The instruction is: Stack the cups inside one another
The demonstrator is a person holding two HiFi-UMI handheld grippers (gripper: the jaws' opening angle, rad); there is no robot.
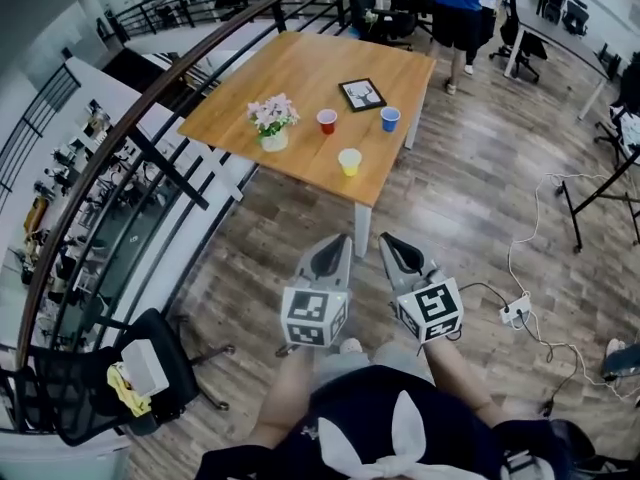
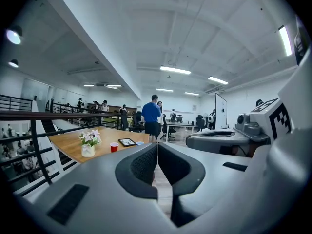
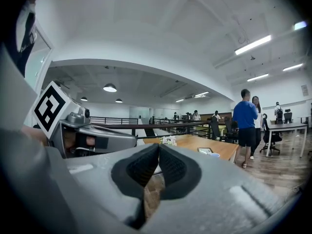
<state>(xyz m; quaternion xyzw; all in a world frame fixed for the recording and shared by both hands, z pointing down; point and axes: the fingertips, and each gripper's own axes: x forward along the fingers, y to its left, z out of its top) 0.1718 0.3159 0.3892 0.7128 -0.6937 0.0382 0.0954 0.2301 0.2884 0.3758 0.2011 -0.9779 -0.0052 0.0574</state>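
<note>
Three cups stand apart on a wooden table [image 1: 300,78] some way ahead of me: a red cup [image 1: 327,121], a blue cup [image 1: 390,119] and a yellow cup [image 1: 349,162] nearest the front edge. In the left gripper view the red cup [image 2: 114,147] and the blue cup [image 2: 140,143] show small on the table. My left gripper [image 1: 335,249] and right gripper [image 1: 394,247] hang side by side over the floor, well short of the table. Both are shut with nothing between their jaws.
On the table stand a pot of flowers [image 1: 272,120] and a framed picture [image 1: 362,94]. A black railing [image 1: 150,108] runs along the left. A black chair [image 1: 120,378] sits at lower left. Cables and a power strip [image 1: 515,311] lie on the floor at right. A person [image 1: 458,3] stands beyond the table.
</note>
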